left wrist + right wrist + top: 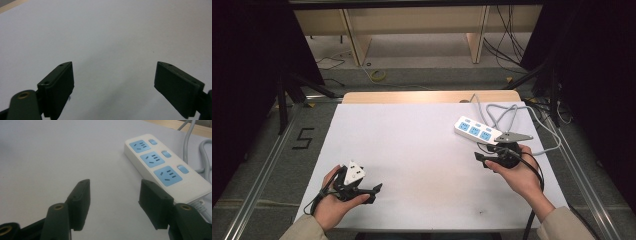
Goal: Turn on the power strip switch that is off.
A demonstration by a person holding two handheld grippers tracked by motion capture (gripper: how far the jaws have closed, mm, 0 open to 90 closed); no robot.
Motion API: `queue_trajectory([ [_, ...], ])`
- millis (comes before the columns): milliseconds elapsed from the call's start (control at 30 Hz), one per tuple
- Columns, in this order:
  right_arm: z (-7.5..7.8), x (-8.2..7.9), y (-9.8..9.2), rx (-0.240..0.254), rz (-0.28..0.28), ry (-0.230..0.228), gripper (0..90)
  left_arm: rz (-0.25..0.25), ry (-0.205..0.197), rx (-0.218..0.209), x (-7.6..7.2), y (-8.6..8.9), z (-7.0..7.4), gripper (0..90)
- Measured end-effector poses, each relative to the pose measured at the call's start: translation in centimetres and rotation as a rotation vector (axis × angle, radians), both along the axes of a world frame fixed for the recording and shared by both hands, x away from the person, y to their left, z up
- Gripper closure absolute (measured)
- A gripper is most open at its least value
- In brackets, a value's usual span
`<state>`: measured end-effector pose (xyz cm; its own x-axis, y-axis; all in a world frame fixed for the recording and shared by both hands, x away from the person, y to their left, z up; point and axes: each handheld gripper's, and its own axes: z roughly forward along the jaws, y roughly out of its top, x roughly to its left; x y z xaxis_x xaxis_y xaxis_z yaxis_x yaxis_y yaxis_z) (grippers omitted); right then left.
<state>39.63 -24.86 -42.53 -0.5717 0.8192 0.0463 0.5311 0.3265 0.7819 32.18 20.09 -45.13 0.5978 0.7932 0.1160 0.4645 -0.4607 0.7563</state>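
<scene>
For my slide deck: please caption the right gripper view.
Open right claw on white table, beside a three-socket power strip.

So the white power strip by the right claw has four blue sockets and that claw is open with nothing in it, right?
Not quite: the power strip has three blue sockets, not four, as the right gripper view shows. The rest holds: the right claw is open with nothing in it.

A white sheet [422, 150] covers the table [412, 96], whose wooden far edge shows beyond it. On the floor behind lie a yellow ring [378, 75] and loose cables [504, 47], beside pale wooden furniture legs [357, 42]. A "5" mark [303, 138] sits left of the table.
</scene>
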Motion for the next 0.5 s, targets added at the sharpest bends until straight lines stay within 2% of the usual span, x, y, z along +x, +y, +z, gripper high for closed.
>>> queue_trajectory([
  [267,-0.6,-1.7,-0.6,0.004,0.037,0.003,38.2,0.0,0.001,-0.001,0.0,0.0,0.0,15.7],
  [500,-1.1,-2.8,-1.4,0.017,0.046,0.001,35.0,-0.001,0.003,-0.001,0.0,0.0,0.0,15.7],
])
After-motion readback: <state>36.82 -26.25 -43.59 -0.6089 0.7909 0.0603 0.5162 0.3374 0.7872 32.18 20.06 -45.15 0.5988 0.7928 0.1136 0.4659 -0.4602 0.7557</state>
